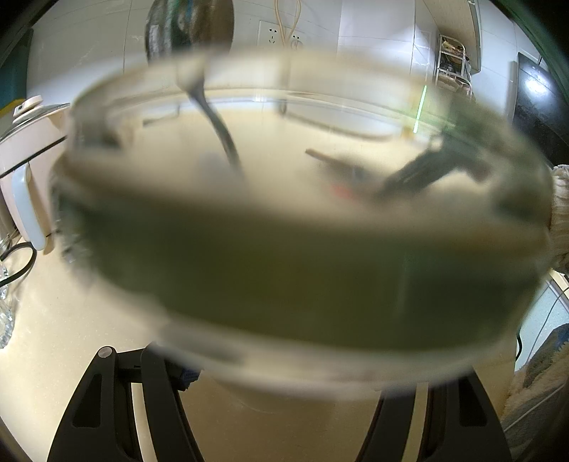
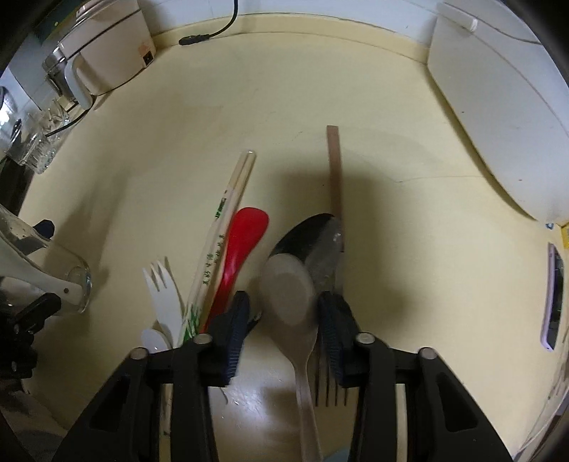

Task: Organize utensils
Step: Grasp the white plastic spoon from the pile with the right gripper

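A person's two hand-held grippers work over a cream kitchen countertop (image 2: 409, 284) strewn with utensils. The right gripper (image 2: 282, 321) points steeply down at the pile, its blue-padded fingers (image 2: 234, 337) standing apart on either side of a pale spoon (image 2: 290, 291), whose bowl sits between them and whose handle runs back toward six o'clock; the pads do not appear to press on it. Just beyond, at twelve o'clock from that spoon, lies a dark metal spoon (image 2: 313, 245), with a flat wooden stick (image 2: 335, 177) running away along its right edge. A metal fork (image 2: 329, 383) shows tines-down beside the right finger. At ten o'clock from the gripper lie a red plastic spoon (image 2: 242, 245), a pair of wrapped chopsticks (image 2: 220, 227) and a white plastic fork (image 2: 163, 295). A clear glass cup (image 2: 76, 280) is held tilted at nine o'clock by the other gripper. A beige cooker (image 2: 106, 46) stands at eleven o'clock, a white appliance (image 2: 498, 124) at two o'clock, and a phone (image 2: 553, 295) at three o'clock.

In the left wrist view, the left gripper (image 1: 281, 408) is clamped on the glass cup (image 1: 302, 284), whose blurred rim fills the frame; a spoon (image 1: 213, 110) seems to stand inside it at eleven o'clock, though the glass smears the shapes. A wall socket (image 1: 281, 33) shows at twelve o'clock.
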Demonstrator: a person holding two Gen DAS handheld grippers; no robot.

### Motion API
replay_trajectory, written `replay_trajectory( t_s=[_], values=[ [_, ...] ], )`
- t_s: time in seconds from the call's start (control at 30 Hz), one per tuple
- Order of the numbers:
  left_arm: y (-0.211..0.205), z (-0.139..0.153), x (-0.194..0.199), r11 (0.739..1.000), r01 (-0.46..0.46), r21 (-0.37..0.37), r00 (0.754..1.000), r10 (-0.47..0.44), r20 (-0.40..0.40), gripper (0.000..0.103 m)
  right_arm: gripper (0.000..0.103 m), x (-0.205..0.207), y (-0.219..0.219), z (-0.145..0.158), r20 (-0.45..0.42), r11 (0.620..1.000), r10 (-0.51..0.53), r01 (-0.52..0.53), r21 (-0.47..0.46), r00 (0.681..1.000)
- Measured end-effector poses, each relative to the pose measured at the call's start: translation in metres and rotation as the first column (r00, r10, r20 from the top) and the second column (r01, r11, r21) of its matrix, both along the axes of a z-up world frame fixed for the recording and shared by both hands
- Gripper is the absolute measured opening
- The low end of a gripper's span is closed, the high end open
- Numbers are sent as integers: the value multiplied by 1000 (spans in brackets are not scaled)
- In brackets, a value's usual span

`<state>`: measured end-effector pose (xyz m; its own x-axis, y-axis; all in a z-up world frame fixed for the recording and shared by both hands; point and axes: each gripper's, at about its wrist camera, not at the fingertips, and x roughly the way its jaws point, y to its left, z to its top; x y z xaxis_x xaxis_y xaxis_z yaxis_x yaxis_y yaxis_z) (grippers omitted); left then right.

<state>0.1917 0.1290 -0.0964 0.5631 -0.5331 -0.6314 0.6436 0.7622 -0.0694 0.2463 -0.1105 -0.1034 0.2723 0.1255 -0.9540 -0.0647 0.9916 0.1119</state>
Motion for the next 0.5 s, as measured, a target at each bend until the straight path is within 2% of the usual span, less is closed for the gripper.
replay_trajectory(
  t_s=[0.13, 0.23, 0.37, 0.5],
  values=[
    [0, 0, 0, 1000, 0, 0, 1000, 0, 0, 71, 34, -8, -10, 13, 45, 998, -41, 39, 51, 998],
    [0, 0, 0, 1000, 0, 0, 1000, 0, 0, 71, 34, -18, -21, 36, 103, 989, -93, 79, 128, 990],
    [0, 0, -1, 1000, 0, 0, 1000, 0, 0, 71, 34, -35, -32, 85, 222, 959, -167, 106, 262, 961],
    [0, 0, 0, 1000, 0, 0, 1000, 0, -1, 71, 33, -41, -31, 135, 341, 944, -193, 79, 320, 920]
  ],
)
